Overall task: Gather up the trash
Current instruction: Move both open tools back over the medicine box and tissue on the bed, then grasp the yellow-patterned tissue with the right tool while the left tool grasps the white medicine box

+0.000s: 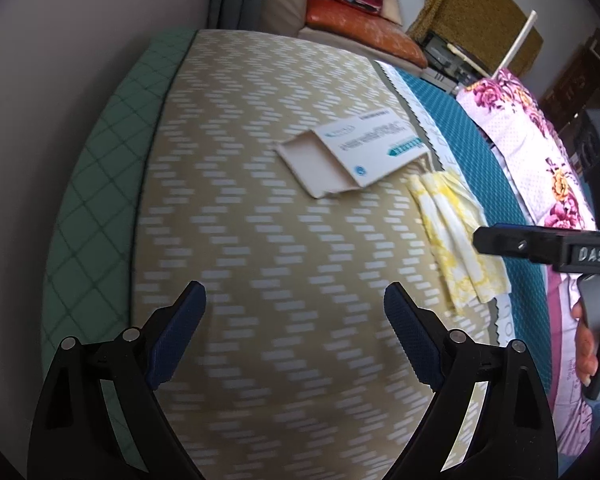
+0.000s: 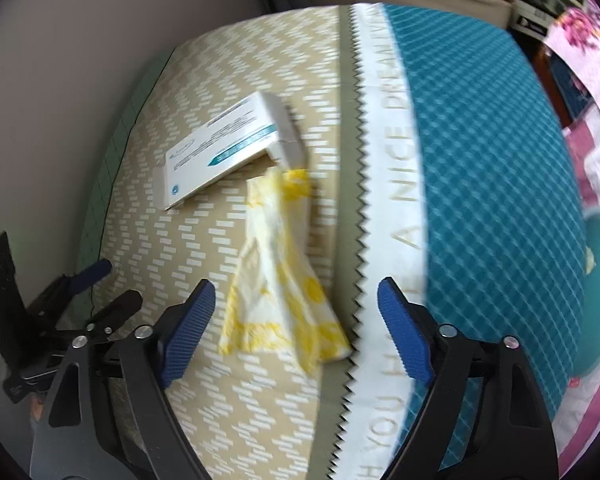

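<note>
One carton (image 1: 364,152), one wrapper (image 2: 280,292).

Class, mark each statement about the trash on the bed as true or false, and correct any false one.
1. The right gripper is open, with nothing pressed between its pads. True.
2. The white carton stands upright on one end. False: it lies flat on the beige patterned cover, with a flap open.
3. The yellow and white wrapper lies next to the carton. True.
4. The left gripper is shut on the wrapper. False: it is open and holds nothing.
5. The wrapper lies on the teal part of the cover. False: it lies on the beige part, beside the zigzag edge.
</note>
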Demonstrator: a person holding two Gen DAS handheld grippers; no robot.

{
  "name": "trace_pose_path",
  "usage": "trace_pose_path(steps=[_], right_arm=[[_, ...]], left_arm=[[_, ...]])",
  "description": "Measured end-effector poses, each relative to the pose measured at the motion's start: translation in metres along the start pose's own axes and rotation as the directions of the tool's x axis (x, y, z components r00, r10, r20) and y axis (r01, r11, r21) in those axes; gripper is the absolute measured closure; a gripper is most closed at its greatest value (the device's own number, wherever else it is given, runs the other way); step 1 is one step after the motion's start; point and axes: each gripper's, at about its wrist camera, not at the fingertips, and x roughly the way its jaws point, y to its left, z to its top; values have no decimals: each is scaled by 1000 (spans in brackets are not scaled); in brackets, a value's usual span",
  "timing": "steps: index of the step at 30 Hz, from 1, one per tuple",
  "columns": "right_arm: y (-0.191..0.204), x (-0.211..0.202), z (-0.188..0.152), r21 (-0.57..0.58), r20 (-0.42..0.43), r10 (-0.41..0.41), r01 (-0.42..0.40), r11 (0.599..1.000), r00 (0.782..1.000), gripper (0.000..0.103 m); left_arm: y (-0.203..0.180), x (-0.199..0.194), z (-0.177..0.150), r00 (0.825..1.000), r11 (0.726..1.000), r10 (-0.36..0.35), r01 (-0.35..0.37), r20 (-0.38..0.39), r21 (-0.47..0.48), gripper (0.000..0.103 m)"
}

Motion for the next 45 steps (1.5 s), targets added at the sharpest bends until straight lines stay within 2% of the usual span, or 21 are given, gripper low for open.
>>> trace_pose_path(steps=[4, 9, 10, 11, 12, 16, 20, 23, 30, 36, 39, 42, 43, 45], right_arm=[[18, 19, 1, -64, -20, -33, 31, 997, 999, 36], [29, 29, -2, -134, -2, -75, 74, 988, 997, 51], [31, 30, -3, -145, 2, -80, 79, 986, 997, 65], [31, 29, -5, -153, 10, -81, 82, 985, 997, 87], [30, 26, -8, -149, 18, -72, 74, 986, 997, 94], [19, 13, -9, -104, 45, -45, 49, 993, 998, 95], [5, -4, -7, -57, 75, -27, 31, 998, 997, 95], [-4, -12, -2, -22, 90, -13, 15, 1000, 996, 95], [-46, -38, 11, 40, 109, -3, -1, 999, 994, 95], [-73, -43, 16, 98, 112, 7, -18, 995, 994, 95], [-81, -50, 11, 109, 118, 17, -30, 994, 993, 95], [-91, -60, 4, 123, 126, 25, -41, 992, 992, 95], [-95, -62, 4, 129, 130, 28, -45, 991, 991, 95], [-98, -65, 3, 137, 135, 33, -51, 989, 990, 95]], left_arm=[[14, -5, -2, 1000, 1000, 22, -21, 10, -17, 12], [21, -5, 2, 999, 999, 32, -32, 2, -23, 12], [20, -5, 4, 999, 999, 32, -32, 1, -17, 12], [18, -3, 6, 1000, 999, 32, -32, 0, -9, 12], [14, -3, 10, 1000, 1000, 30, -30, -1, 6, 12], [-13, 4, 30, 1000, 994, 15, -14, -6, 112, 12], [-43, 21, 58, 999, 966, 29, -23, -21, 257, 12], [-59, 40, 75, 998, 943, 44, -28, -39, 332, 12], [-80, 69, 94, 995, 911, 58, -21, -76, 412, 12], [-97, 93, 101, 991, 876, 88, -27, -103, 481, 12], [-98, 101, 107, 990, 883, 46, 23, -134, 469, 12], [-98, 101, 113, 990, 894, -21, 81, -140, 440, 26], [-99, 100, 113, 990, 900, -39, 95, -138, 425, 27], [-103, 97, 111, 992, 909, -31, 79, -123, 409, 32]])
